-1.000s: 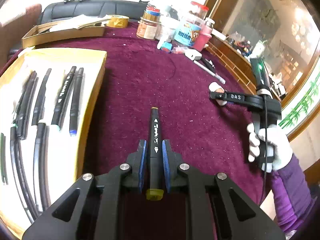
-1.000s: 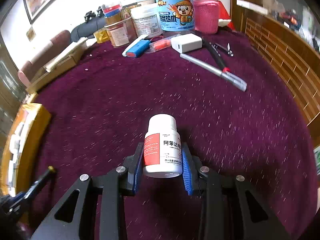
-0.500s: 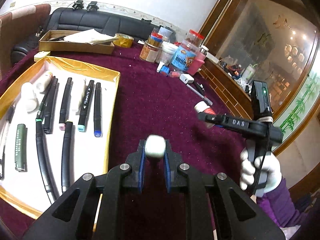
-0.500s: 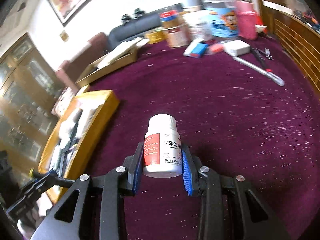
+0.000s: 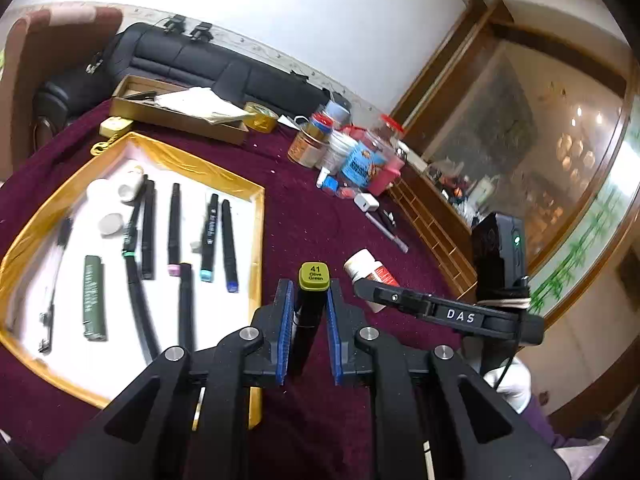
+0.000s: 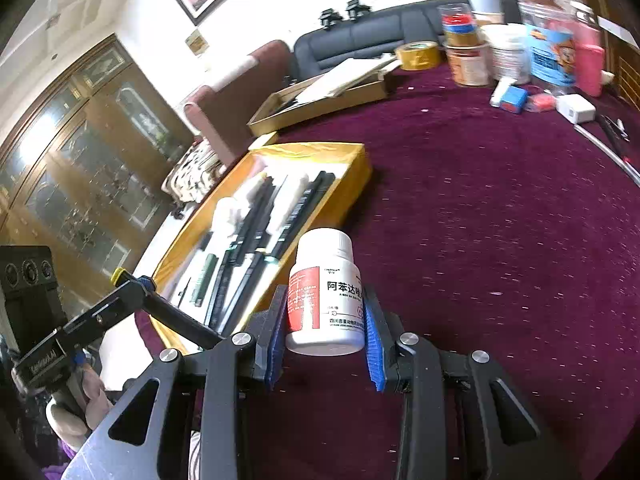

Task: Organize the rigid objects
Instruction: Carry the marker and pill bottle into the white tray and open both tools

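— My left gripper [image 5: 307, 312] is clamped on a black marker [image 5: 310, 308]; its olive-green cap, printed "41 Olive Green", stands up between the blue pads [image 5: 285, 332].

— And where is that relative to the tray?

— Just beside the gold-rimmed tray [image 5: 258, 216], off its right edge, above the maroon tablecloth [image 5: 312, 208]. Whether the marker's lower end touches the cloth I can't tell; the fingers hide it.

— What's in the tray?

— Several black markers [image 5: 208, 236] lie side by side on its white floor, with an olive-green stick-shaped item [image 5: 94, 298] towards its left side and a few small white pieces [image 5: 112, 222] near its far corner.

— Your other hand?

— My right gripper [image 6: 326, 320] holds a white pill bottle [image 6: 325, 300] with a red-and-white label, upright and pinched at its lower half between the pads. It is also right of the tray, near its closest corner, over the cloth. In the left wrist view the bottle pokes out past the gripper's finger, tilted.

— Anything beyond the tray?

— Farther back from it lies an open cardboard box [image 5: 176, 114] with papers, a roll of yellow tape [image 5: 262, 120] just beside that, and to the right a cluster of jars and tins [image 5: 344, 152]. A white charger block [image 5: 366, 202] and a pen [image 5: 386, 230] lie near the cluster.
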Motion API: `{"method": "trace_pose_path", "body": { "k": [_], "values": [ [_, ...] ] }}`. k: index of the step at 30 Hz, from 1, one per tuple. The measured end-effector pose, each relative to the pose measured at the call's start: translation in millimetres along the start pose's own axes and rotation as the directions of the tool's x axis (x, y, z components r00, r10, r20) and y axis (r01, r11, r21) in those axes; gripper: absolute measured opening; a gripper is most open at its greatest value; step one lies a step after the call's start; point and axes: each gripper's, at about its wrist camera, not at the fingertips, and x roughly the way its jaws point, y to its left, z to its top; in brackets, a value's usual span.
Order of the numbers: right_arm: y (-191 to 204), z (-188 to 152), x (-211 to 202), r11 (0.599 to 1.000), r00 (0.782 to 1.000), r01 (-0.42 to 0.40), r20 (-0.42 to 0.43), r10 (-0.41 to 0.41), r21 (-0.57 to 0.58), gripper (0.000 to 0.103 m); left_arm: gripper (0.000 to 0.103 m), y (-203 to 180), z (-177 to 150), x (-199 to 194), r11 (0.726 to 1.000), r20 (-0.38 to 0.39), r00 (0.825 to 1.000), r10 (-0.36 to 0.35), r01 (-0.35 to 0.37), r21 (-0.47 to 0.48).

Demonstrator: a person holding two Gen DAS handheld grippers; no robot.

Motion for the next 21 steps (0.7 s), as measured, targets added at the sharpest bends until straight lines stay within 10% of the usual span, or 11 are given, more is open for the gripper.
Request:
{"method": "trace_pose_path", "body": {
  "k": [11,21],
  "values": [
    [57.3,1.5,48.5,0.992,0.990,-0.106,-0.094,0.100,-0.061,0.031,0.013,66.3,10.9,-52.3,0.985,0.083,0.997,-0.005,0.019,-0.172],
    [78.3,-2.5,103.7,0.996,0.986,-0.067,-0.158,0.056,-0.066,0.031,0.013,93.5,4.2,-18.1,0.975,0.028,0.997,0.077,-0.070,-0.209]
  ]
}}
